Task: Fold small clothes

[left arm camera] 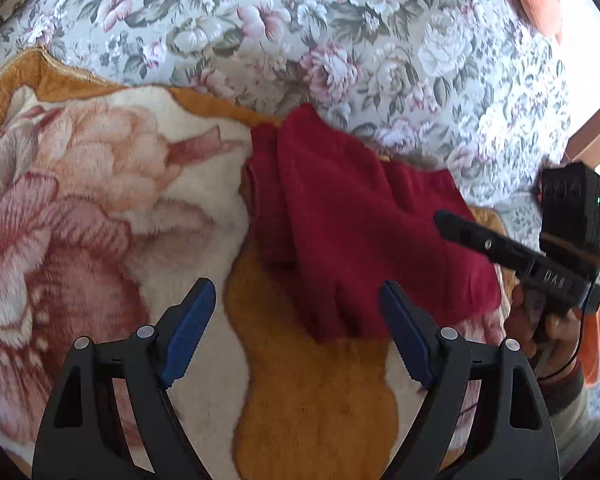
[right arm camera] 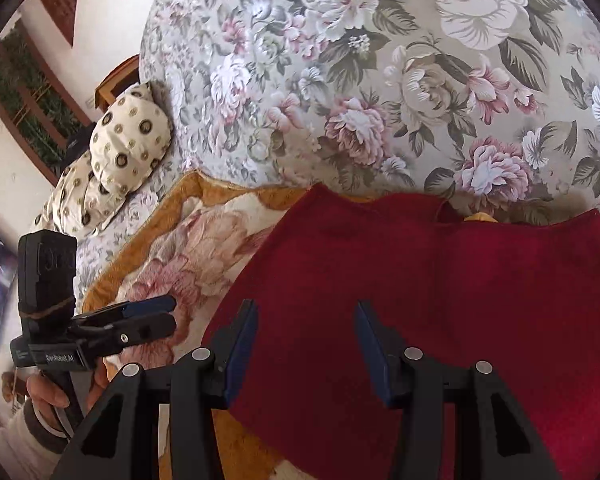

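- The red garment (left arm camera: 364, 216) lies flat on a plush orange blanket (left arm camera: 312, 412) with a large pink flower pattern, spread over a bed under a floral bedspread (left arm camera: 340, 32).
- In the left wrist view the garment sits at about one o'clock from the left gripper (left arm camera: 296, 336), with one edge folded over at its ten o'clock side.
- The left gripper's fingers (left arm camera: 188, 332) stand wide apart with nothing between them, above bare blanket.
- The right gripper (right arm camera: 306, 352) hovers over the garment; its fingers (right arm camera: 242, 352) are parted at a middling width and grip nothing.
- A hand (right arm camera: 50, 396) holds the left gripper's handle at eight o'clock in the right wrist view.
- A spotted cream pillow (right arm camera: 128, 136) lies at ten o'clock.
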`<state>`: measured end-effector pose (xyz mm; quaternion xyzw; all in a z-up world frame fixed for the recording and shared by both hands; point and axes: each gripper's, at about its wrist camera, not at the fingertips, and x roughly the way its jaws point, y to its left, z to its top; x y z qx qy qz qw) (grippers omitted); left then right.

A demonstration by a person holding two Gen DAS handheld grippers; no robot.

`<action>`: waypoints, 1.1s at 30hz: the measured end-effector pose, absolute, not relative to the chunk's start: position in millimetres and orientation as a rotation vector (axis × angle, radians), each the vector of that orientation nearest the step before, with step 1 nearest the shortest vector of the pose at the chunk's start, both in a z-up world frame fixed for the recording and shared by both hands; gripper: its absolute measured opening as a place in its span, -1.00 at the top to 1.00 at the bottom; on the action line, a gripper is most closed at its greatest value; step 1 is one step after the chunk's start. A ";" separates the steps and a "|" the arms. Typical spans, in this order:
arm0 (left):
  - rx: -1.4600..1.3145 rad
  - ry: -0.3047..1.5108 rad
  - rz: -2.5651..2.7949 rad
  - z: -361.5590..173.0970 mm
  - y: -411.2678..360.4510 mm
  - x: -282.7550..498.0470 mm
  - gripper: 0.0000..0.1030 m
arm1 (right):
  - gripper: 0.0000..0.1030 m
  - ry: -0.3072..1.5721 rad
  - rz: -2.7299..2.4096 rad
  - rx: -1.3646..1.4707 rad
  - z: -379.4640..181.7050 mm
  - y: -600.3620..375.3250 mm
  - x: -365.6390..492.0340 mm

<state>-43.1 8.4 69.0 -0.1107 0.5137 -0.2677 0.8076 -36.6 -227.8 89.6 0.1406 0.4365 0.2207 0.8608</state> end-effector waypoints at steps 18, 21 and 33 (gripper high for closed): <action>-0.045 1.091 -0.728 32.7 -47.5 -58.1 0.24 | 0.06 0.923 0.219 0.437 65.5 -332.6 -141.8; 0.026 1.071 -0.760 43.1 -52.0 -60.2 0.60 | 0.06 0.931 0.169 0.479 58.9 -353.3 -149.5; 0.096 1.105 -0.742 40.6 -16.0 -47.1 0.85 | 0.06 0.900 0.154 0.509 62.8 -363.7 -162.7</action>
